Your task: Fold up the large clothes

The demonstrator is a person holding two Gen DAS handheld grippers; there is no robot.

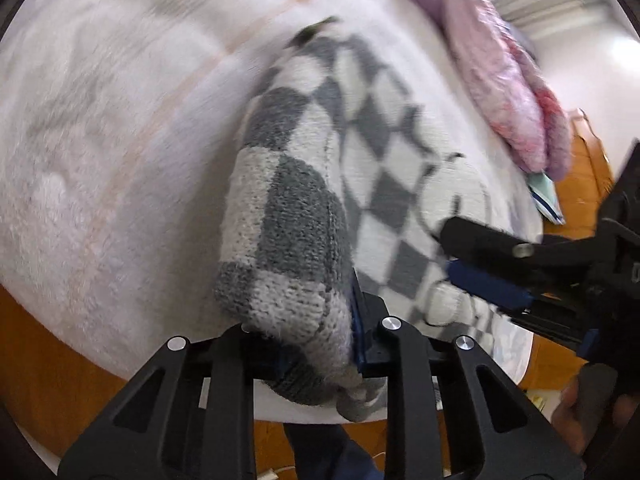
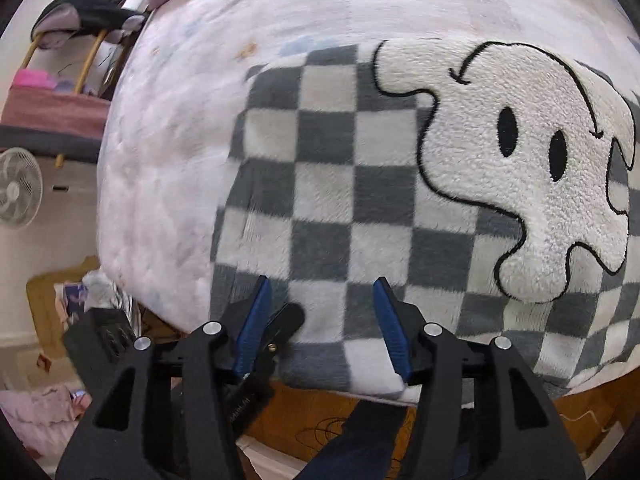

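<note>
Pinching a bunched fold of the checkered fleece garment, the left gripper has its blue-padded fingers pressed onto the grey-and-white cloth, which rises from between them in a thick roll. The right gripper stands with its jaws spread wide, its blue pads on either side of the near hem of the same garment without closing on it; in the left wrist view this right gripper shows at the right side, low over the cloth. The garment lies spread on the pale pinkish fleece blanket that covers the bed, its near hem close to the bed's edge. On its front sits a white fluffy ghost patch outlined in black, with two black oval eyes. Beyond the garment in the left wrist view, a heap of pink and purple bedding lies along the far side of the bed. In the right wrist view, a white electric fan stands at the left, a dark garment hangs over a rail above it, and orange-brown wooden floor shows below the bed's edge
</note>
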